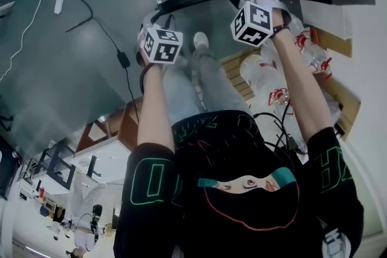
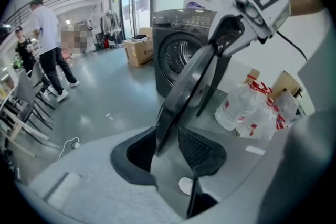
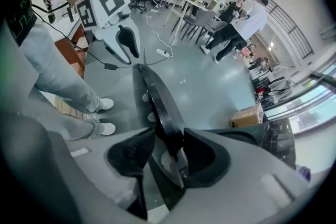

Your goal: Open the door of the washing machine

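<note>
Dark, glossy rim of the door [image 2: 185, 93] runs edge-on between the left gripper's [image 2: 168, 152] spread jaws, close to one pad with a sliver of gap at the other. From there it slants up and away to the right gripper [image 3: 168, 157], which pinches the same rim nearer the washing machine [image 2: 176, 55]. The door already stands swung off the drum opening, and since the left gripper is at its free end, widening the swing probably falls to that hand.
</note>
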A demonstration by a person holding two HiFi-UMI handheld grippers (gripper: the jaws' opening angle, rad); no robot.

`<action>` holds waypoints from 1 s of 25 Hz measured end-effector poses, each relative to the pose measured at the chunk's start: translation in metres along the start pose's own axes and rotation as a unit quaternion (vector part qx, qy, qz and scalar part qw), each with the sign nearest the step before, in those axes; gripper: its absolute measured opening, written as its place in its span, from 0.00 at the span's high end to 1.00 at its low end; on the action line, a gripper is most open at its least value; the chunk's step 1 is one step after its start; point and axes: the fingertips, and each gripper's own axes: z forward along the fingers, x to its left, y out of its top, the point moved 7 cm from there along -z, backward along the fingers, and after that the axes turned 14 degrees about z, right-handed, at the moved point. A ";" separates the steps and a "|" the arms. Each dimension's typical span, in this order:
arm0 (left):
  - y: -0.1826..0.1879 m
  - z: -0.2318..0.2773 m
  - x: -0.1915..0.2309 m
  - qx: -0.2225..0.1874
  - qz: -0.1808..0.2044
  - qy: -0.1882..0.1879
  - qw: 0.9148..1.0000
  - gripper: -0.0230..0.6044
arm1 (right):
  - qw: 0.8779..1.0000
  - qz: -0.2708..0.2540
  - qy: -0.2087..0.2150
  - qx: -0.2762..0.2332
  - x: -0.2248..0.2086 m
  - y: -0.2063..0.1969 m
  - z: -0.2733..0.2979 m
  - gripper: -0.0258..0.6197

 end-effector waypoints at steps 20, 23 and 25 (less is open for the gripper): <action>0.184 -0.206 0.050 -0.265 -0.214 0.269 0.901 0.95 | 0.801 0.469 0.046 -0.369 -0.098 0.036 -0.161 0.96; 0.206 -0.245 0.058 -0.309 -0.197 0.308 0.878 0.95 | 0.760 0.490 0.054 -0.423 -0.110 0.039 -0.192 0.96; 0.218 -0.265 0.062 -0.331 -0.186 0.331 0.864 0.95 | 0.740 0.491 0.058 -0.456 -0.121 0.040 -0.211 0.96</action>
